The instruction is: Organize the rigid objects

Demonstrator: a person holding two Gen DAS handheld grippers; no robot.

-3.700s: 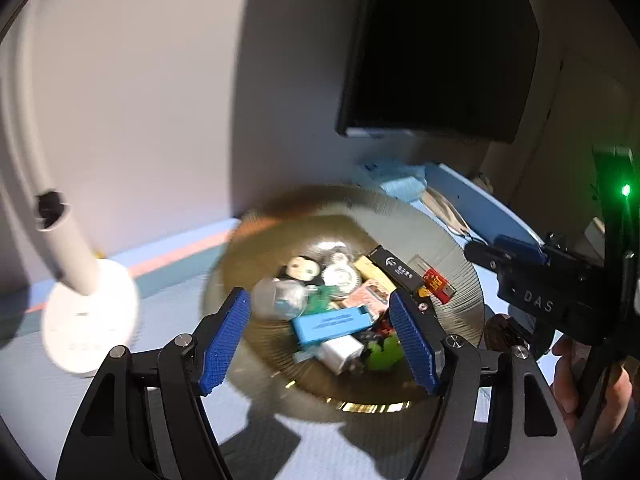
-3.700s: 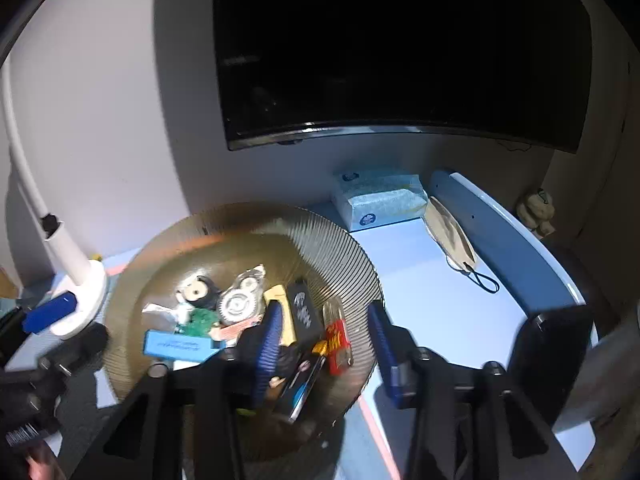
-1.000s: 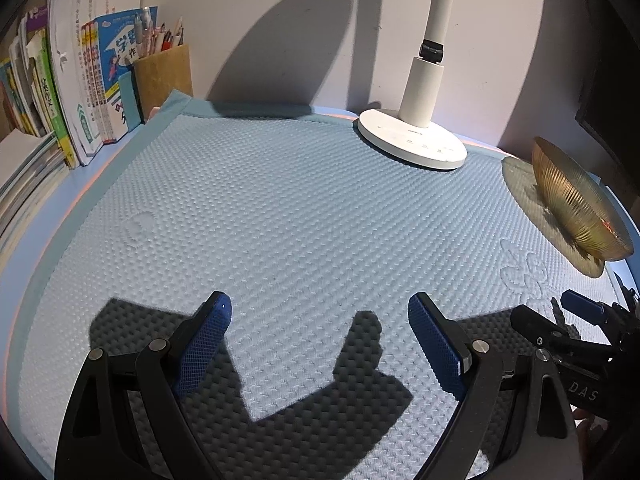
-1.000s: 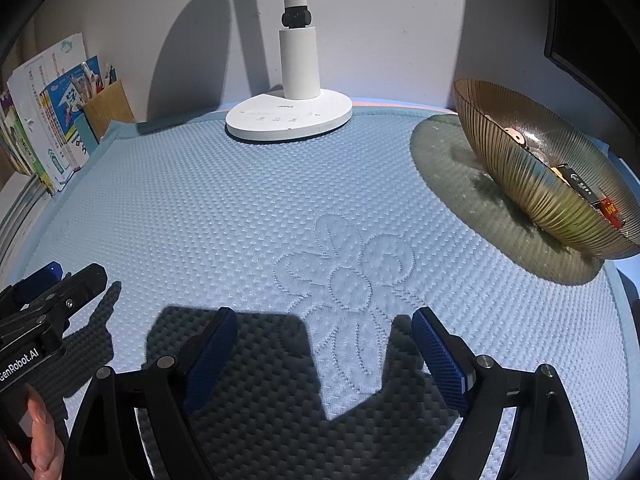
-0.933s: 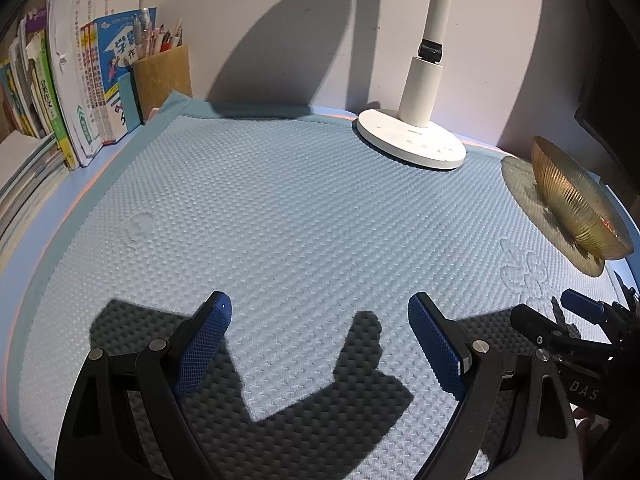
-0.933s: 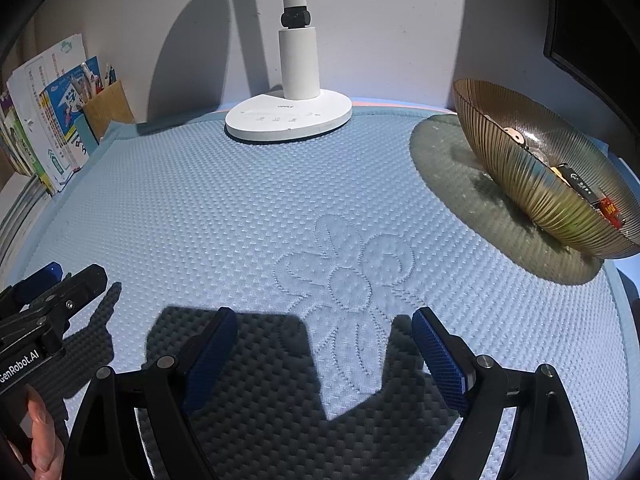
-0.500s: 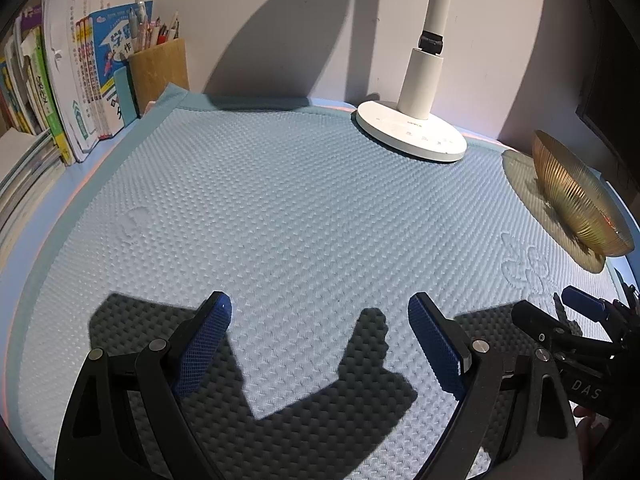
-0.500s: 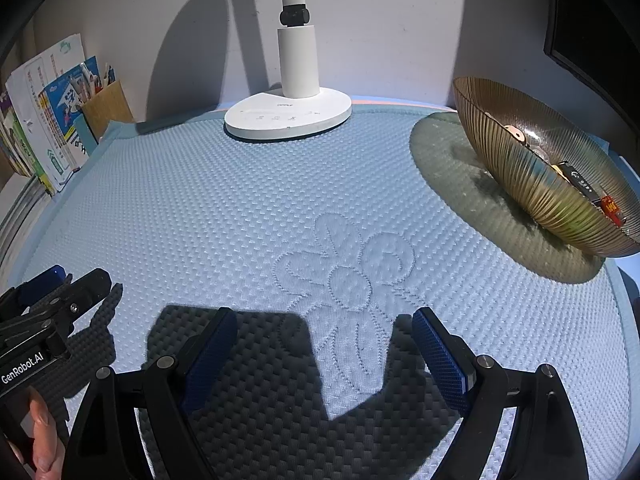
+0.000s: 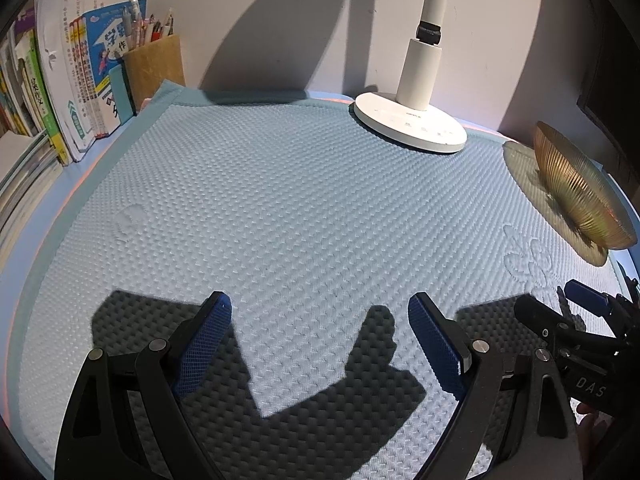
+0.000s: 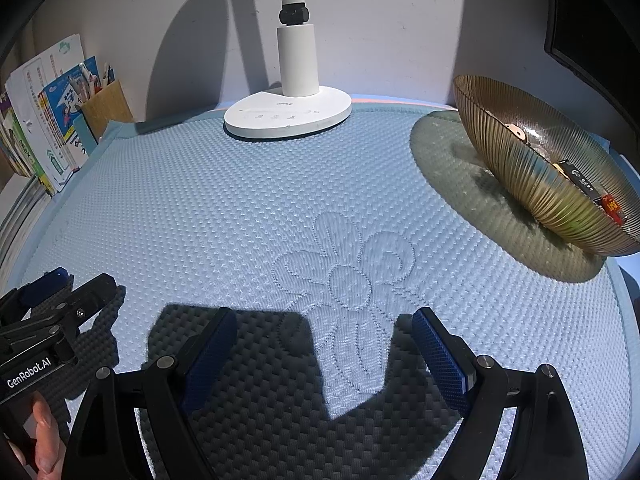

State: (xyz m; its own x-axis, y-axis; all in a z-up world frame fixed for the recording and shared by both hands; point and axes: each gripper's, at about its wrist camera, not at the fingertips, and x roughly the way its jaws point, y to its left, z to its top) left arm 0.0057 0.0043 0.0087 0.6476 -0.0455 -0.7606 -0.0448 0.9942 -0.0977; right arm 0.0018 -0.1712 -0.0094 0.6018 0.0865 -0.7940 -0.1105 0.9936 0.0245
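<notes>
The small hard items sit in the ribbed amber bowl (image 10: 532,176) at the far right of the table, near the lamp base (image 10: 288,118). Over the rim only a few show: a round disc, a dark stick-shaped piece (image 10: 580,178) and a red bit (image 10: 610,204); the rest is hidden by the bowl wall. They look light and stiff, likely plastic or metal, so they should not deform under the pads but could slip or skid against the bowl's slope. Long pieces are best pinched across their narrow width, round ones across the middle. The bowl itself looks like thin glass or plastic: fragile, and apt to tip or slide if pushed on its rim.

The left hand-held gripper (image 9: 320,340) and the right hand-held gripper (image 10: 324,344) both hang over the blue quilted mat (image 10: 240,220) with jaws spread wide and nothing between them.

The middle of the mat is bare and gives wide room for laying things out. Books (image 9: 60,92) and a pen holder (image 9: 154,68) crowd the far left corner, and a dark screen edge (image 10: 592,20) overhangs behind the bowl.
</notes>
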